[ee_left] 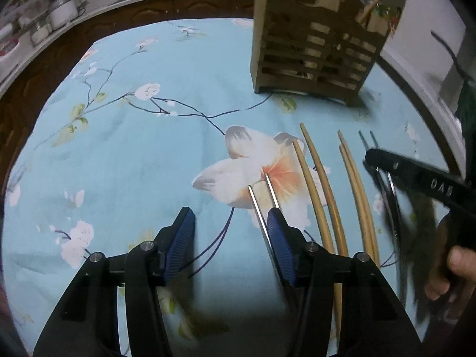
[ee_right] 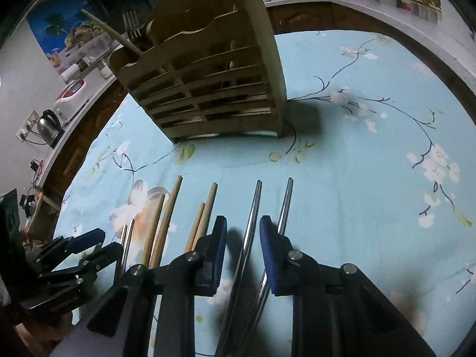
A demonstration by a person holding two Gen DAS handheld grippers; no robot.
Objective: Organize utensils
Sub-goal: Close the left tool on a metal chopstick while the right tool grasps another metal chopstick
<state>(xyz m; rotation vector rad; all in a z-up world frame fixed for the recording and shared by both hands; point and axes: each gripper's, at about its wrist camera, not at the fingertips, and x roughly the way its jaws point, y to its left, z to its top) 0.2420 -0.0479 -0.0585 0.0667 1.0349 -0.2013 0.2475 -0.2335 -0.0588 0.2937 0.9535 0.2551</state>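
Reaching for chopsticks was the step in hand: you were picking up pairs to drop into the wooden holder point(ee_left: 309, 47).

Left wrist view: your left gripper point(ee_left: 229, 217) hung low over the flowered tablecloth point(ee_left: 134, 154) with its jaws apart and nothing clamped. The steel chopsticks point(ee_left: 256, 205) lay by its right pad, one just inside the gap, the other running behind that pad, while the left pad stood well clear. Two pairs of wooden chopsticks point(ee_left: 315, 184) lay just beside them, and the holder stood upright beyond.

Right wrist view: your right gripper point(ee_right: 243, 223) stood narrowly parted over a second steel pair point(ee_right: 253, 208). One stick ran between the pads with a gap showing on either side; the other passed behind the right pad, so I judged the jaws not yet gripping.

Next, I think, each gripper needed a small sideways shift to bring both sticks of its pair inside before closing; thin steel on cloth could easily slip or splay.

Only the right view showed the holder's compartments from above, with a fork point(ee_right: 131, 25) already inside. Only the left view showed how far its own left pad stood from the sticks.
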